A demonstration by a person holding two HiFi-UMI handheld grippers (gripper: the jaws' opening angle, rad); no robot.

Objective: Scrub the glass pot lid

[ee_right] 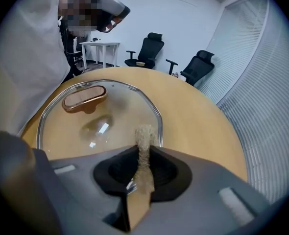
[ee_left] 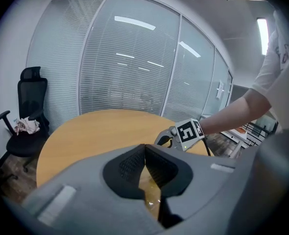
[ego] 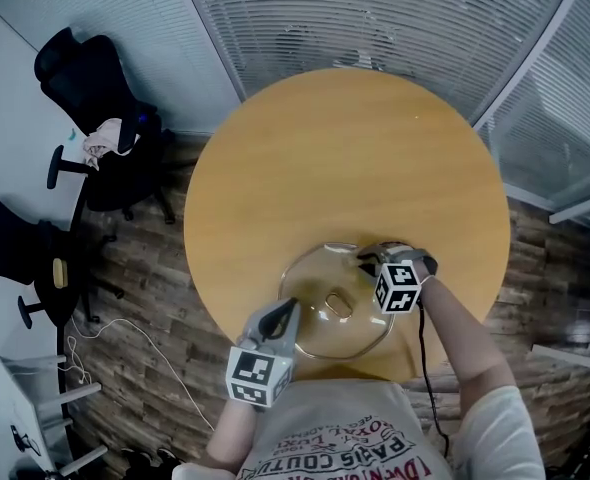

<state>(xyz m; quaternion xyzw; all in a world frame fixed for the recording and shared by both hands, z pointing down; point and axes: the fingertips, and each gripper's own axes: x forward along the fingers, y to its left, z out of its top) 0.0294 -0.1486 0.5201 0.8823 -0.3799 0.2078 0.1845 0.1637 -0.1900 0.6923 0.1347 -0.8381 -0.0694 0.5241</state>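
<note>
Item: glass lid [ego: 347, 334], round, metal-rimmed, with a copper-coloured handle [ee_right: 84, 98]. It is laid flat on a round wooden table [ego: 345, 158], near the edge closest to the person.

Left claw [ee_left: 145, 153]: seen with jaws closed on the near-left rim of the lid, glass glinting in the gap behind the tips.

Right claw [ee_right: 144, 151]: seen clamped on a tan, fibrous scrubbing pad [ee_right: 145, 133]. The pad's frayed tip is placed at the lid's far-right rim.

Surroundings: two black office chairs [ego: 95, 88] are set on the wood floor left of the table, and slatted blinds [ego: 375, 18] are found behind it.
</note>
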